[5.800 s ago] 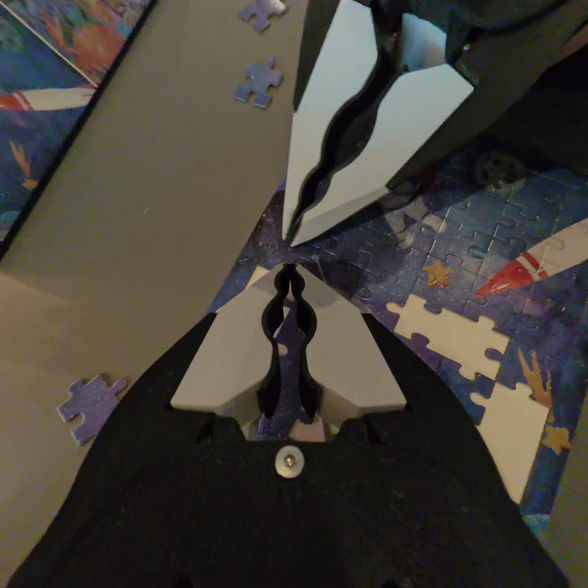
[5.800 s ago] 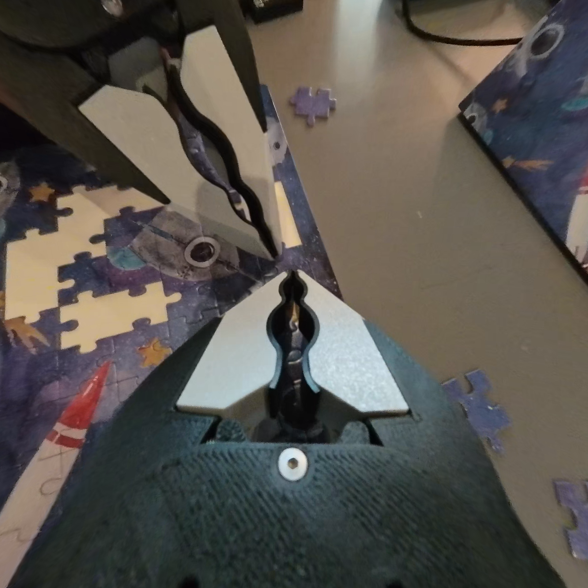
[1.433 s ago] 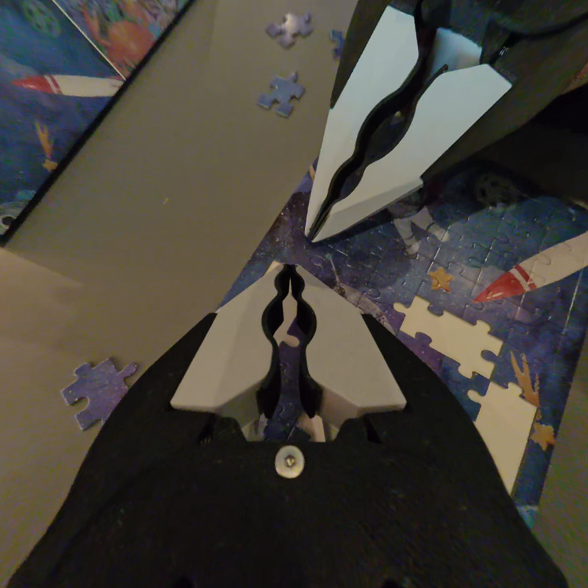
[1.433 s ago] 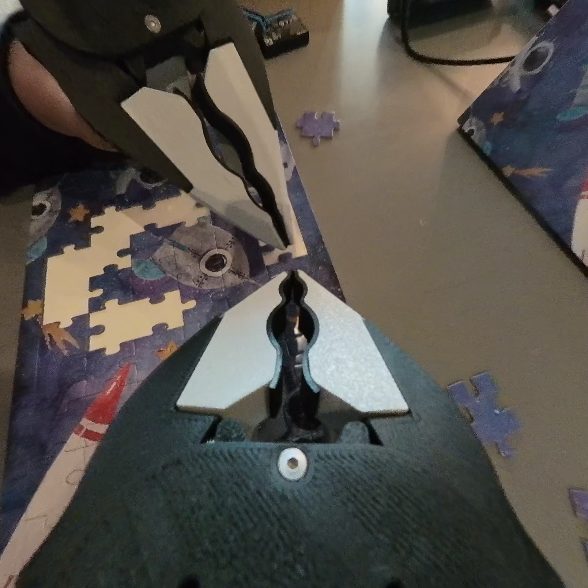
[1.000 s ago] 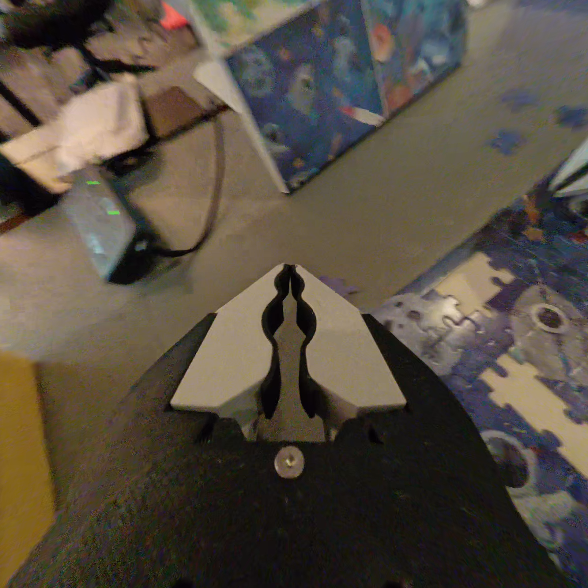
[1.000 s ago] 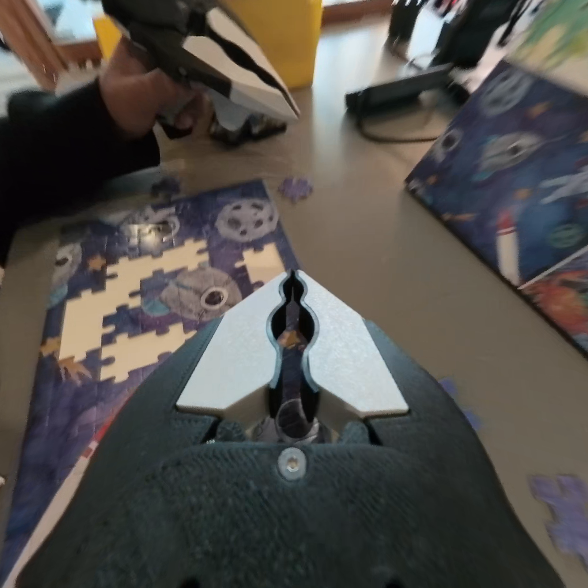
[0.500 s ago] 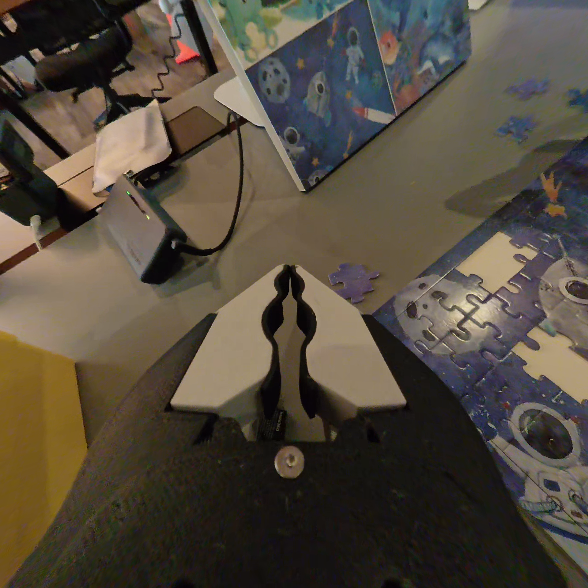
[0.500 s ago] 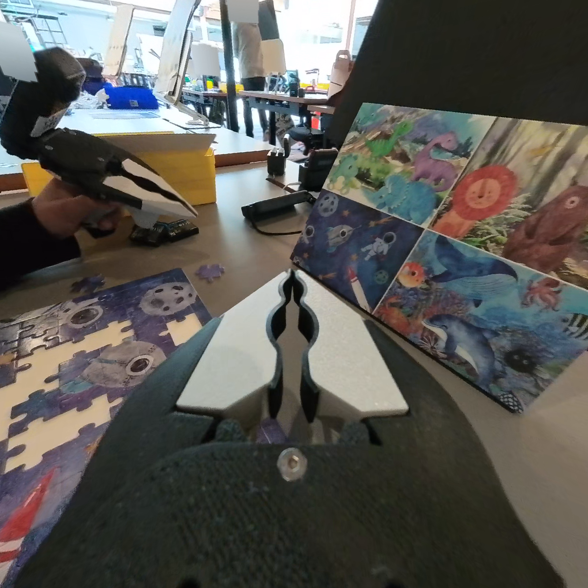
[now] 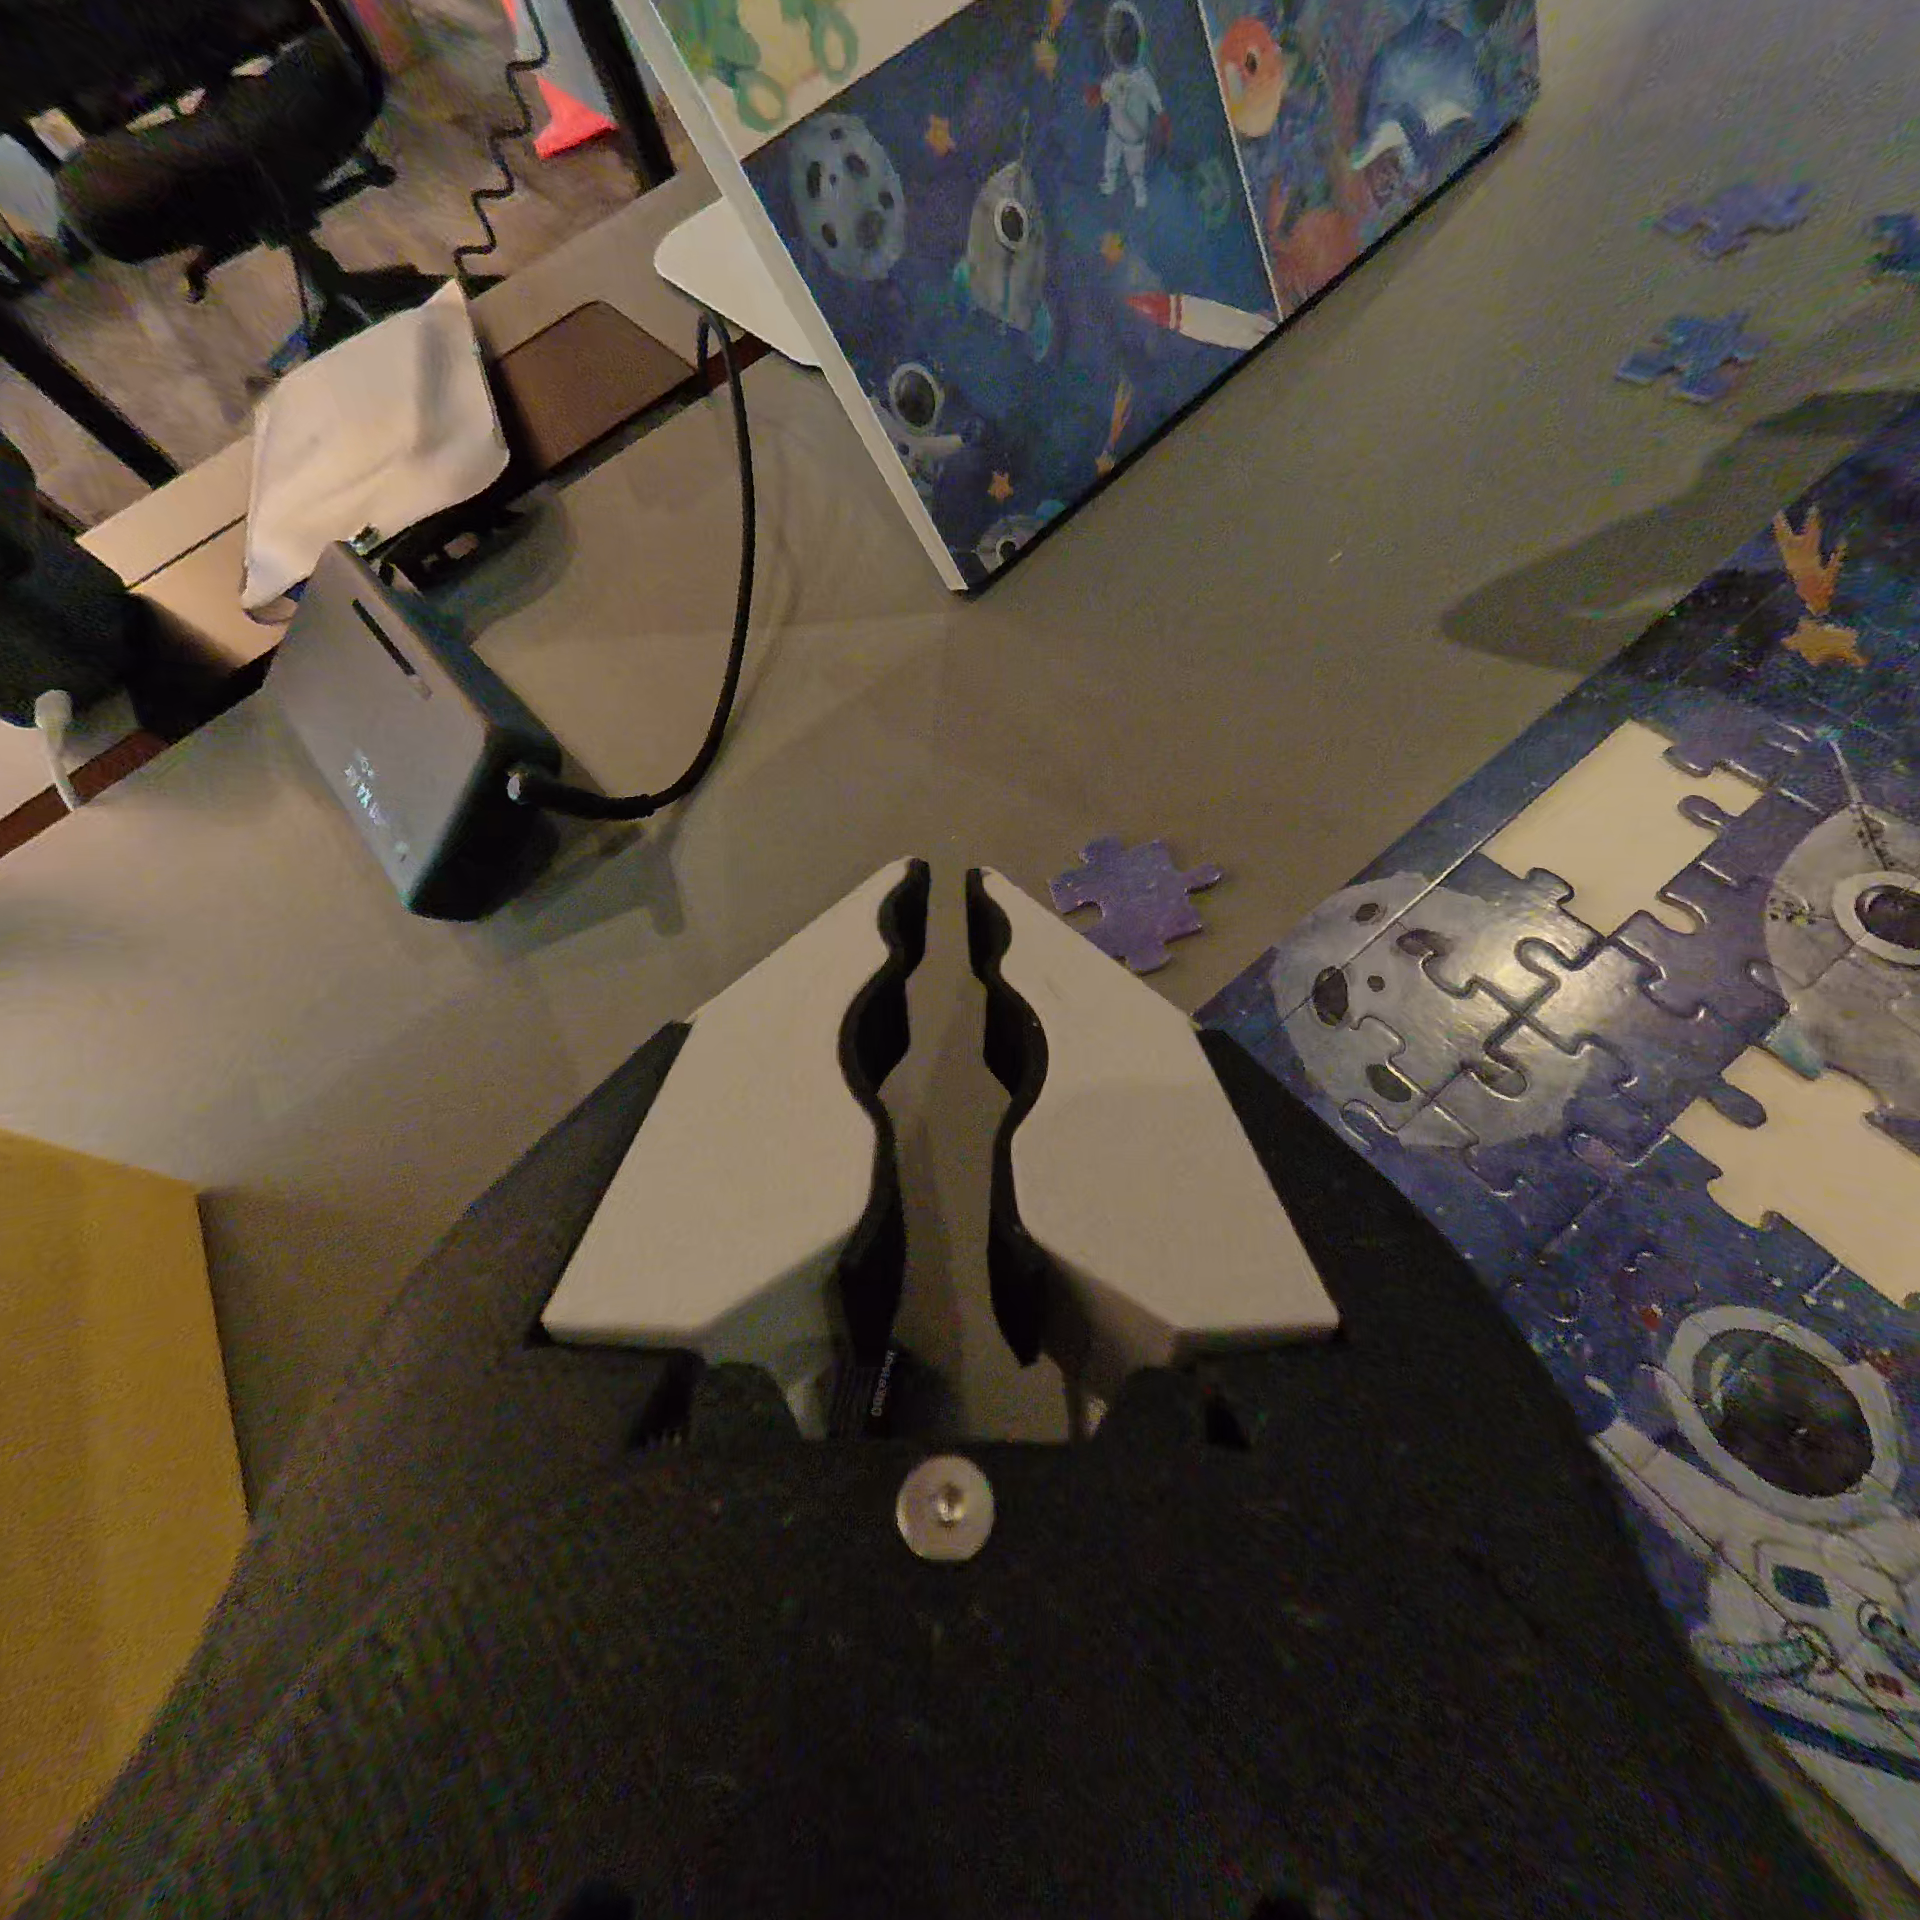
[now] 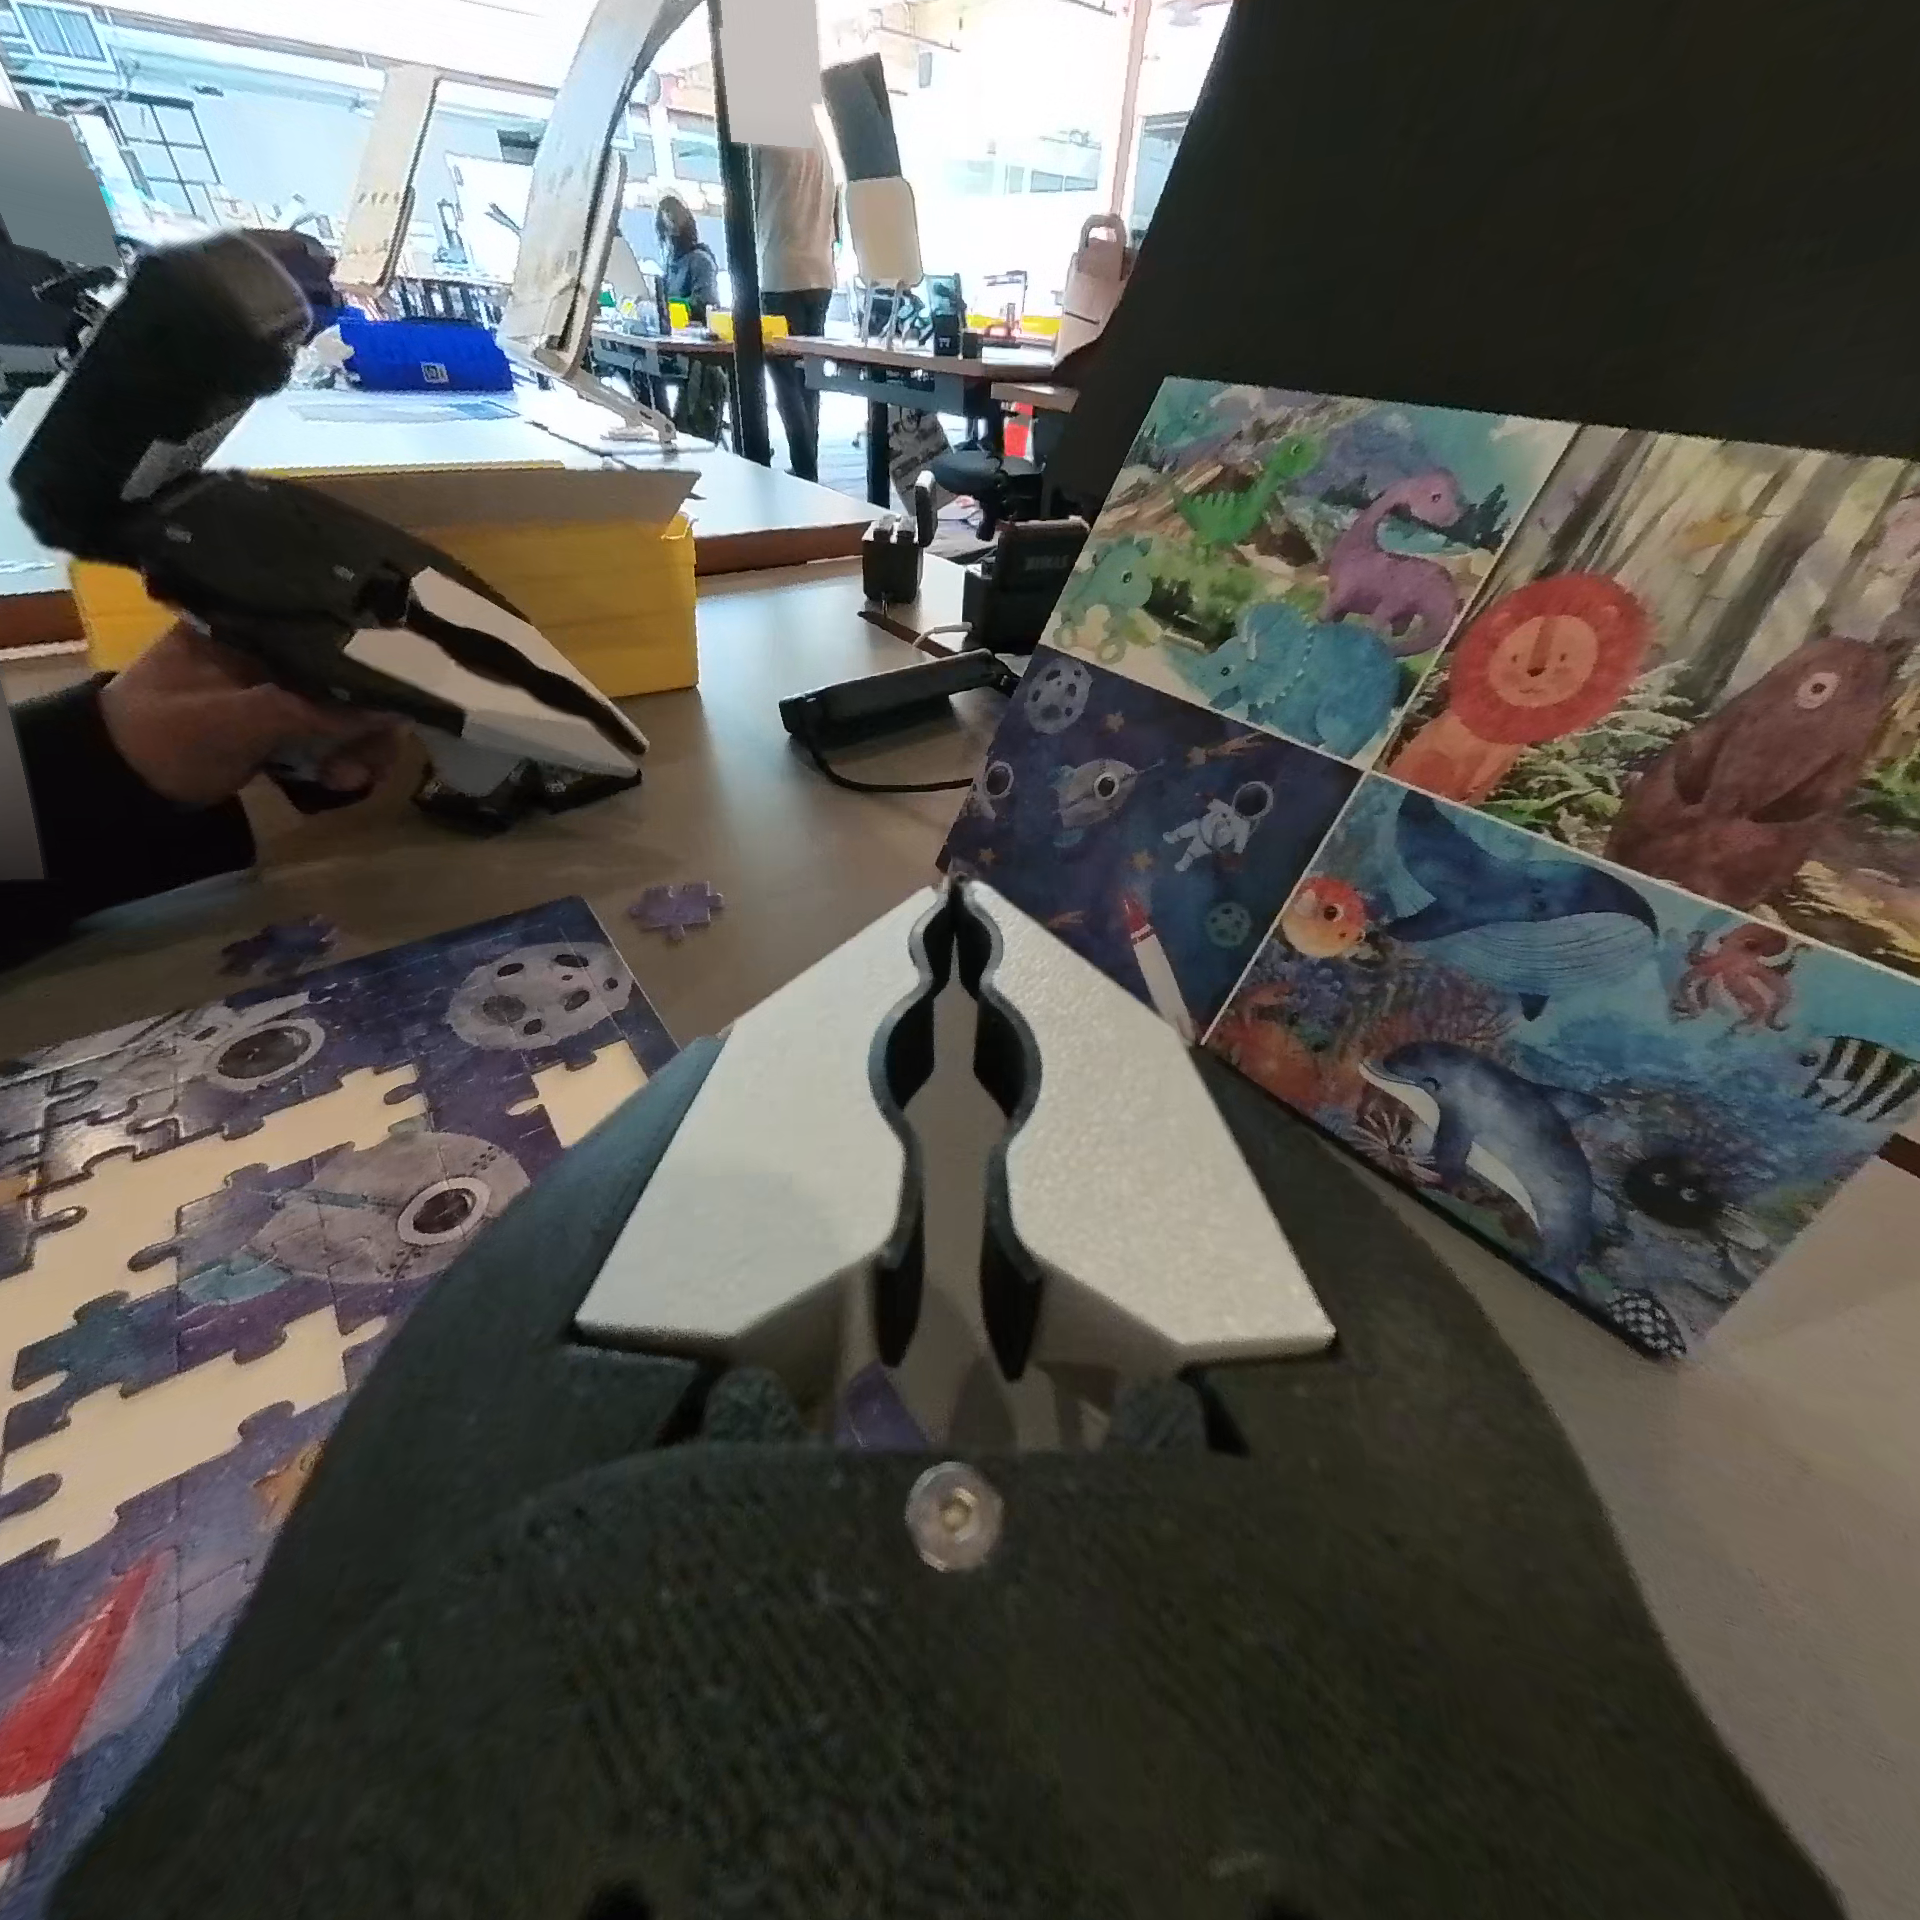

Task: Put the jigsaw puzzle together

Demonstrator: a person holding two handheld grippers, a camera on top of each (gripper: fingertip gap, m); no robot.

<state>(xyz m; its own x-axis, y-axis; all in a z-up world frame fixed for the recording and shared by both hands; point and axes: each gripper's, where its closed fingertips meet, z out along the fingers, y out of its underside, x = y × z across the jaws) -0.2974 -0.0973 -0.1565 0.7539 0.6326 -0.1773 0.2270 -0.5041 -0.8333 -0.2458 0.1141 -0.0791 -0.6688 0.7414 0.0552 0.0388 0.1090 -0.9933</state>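
The space jigsaw (image 9: 1558, 1039) lies flat on the grey table with several pale gaps in it; it also shows in the right wrist view (image 10: 312, 1143). A loose purple piece (image 9: 1132, 899) lies on the table just off the puzzle's corner, a little right of my left gripper's tips. My left gripper (image 9: 947, 883) is held above the table, empty, jaws parted by a narrow gap. It shows in the right wrist view (image 10: 623, 743), held in a hand. My right gripper (image 10: 961, 888) is shut, empty, raised and pointing at the picture board.
A propped picture board (image 10: 1455, 831) stands at the table's far side and shows in the left wrist view (image 9: 1039, 260). A dark box with a cable (image 9: 405, 727) and a yellow box (image 9: 94, 1351) sit to the left. More loose pieces (image 9: 1694, 353) lie beyond the puzzle. The left gripper's tips are roughly 25 cm from the right gripper's. The right gripper is farther from the loose purple piece (image 9: 1132, 899), some 20 cm, than the left, some 6 cm. It turns up in the right wrist view (image 10: 680, 909) as well. The right gripper is farther from the space jigsaw (image 9: 1558, 1039), some 20 cm, than the left, some 12 cm. My right wrist view (image 10: 491, 1044) looks at it from another angle.
Both grippers lifted off the puzzle, where their tips had met, and drew apart. The left swung toward the loose piece and its jaws parted slightly. The right tilted up toward the picture board.
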